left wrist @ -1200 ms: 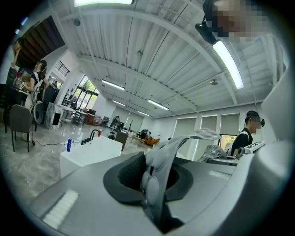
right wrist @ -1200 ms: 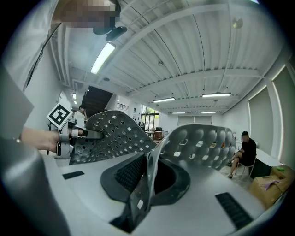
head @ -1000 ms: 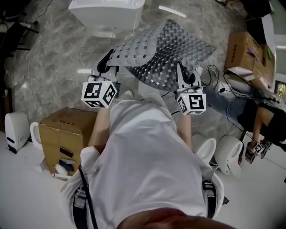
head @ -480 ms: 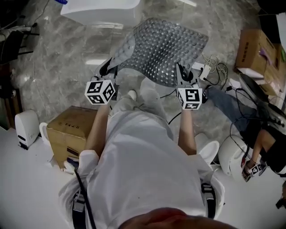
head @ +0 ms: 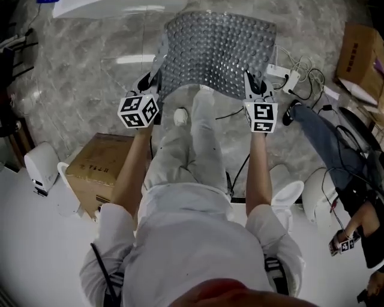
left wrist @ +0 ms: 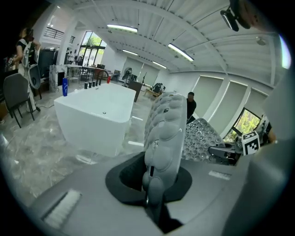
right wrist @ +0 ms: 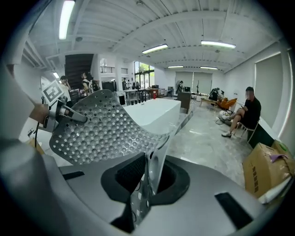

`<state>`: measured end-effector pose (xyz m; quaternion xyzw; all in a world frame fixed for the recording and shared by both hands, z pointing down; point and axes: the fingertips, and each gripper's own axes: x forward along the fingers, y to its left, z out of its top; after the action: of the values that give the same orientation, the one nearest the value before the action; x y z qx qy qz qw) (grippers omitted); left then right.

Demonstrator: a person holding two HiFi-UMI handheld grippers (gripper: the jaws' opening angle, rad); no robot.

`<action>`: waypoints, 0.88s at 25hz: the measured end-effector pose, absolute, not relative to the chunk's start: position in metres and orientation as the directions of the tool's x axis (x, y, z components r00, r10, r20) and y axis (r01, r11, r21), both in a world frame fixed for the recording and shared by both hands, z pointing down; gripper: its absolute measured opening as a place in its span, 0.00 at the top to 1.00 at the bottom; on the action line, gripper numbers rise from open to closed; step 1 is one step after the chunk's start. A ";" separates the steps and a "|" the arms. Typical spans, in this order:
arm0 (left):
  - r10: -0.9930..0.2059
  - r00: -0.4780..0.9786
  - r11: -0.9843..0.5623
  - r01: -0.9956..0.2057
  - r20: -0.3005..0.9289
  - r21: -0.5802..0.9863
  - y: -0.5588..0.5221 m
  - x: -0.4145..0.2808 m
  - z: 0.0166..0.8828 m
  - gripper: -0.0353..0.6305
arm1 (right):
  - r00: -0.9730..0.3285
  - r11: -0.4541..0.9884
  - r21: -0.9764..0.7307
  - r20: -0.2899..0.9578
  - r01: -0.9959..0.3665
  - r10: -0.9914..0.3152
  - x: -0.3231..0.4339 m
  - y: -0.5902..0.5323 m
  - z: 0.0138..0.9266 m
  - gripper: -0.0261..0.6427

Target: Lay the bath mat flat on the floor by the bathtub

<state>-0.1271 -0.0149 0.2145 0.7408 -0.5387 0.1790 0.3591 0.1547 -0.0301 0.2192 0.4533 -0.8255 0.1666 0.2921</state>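
Observation:
The grey bath mat (head: 219, 51), studded with holes and suction cups, hangs in the air between my two grippers, spread out above the marble floor in front of the person's legs. My left gripper (head: 149, 84) is shut on its near left corner, where the bumpy mat edge (left wrist: 166, 133) rises from between the jaws. My right gripper (head: 252, 81) is shut on the near right corner; the mat (right wrist: 103, 131) curves away to the left from its jaws. The white bathtub (head: 108, 7) lies at the top edge, just beyond the mat's far side.
A cardboard box (head: 99, 174) stands to my left, with a white appliance (head: 41, 168) beside it. Cables and a power strip (head: 285, 75) lie on the floor to the right. Another person (head: 336, 150) sits at the right, near more boxes (head: 363, 51).
The mat has swung from tilted right to hanging square ahead. Both grippers have spread slightly and moved forward with it, and the bathtub has slid toward the top edge of the head view.

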 end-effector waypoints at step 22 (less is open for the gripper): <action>-0.485 0.314 -0.112 -0.948 0.816 0.298 -0.068 -0.128 0.555 0.93 | -0.413 0.584 -0.094 0.797 -0.806 -0.441 0.137 -0.093 0.581 0.91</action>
<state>-0.1279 -0.0680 0.5552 0.6930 -0.5171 0.2752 0.4202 0.1370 -0.0927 0.5807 0.3873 -0.8052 0.2408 0.3790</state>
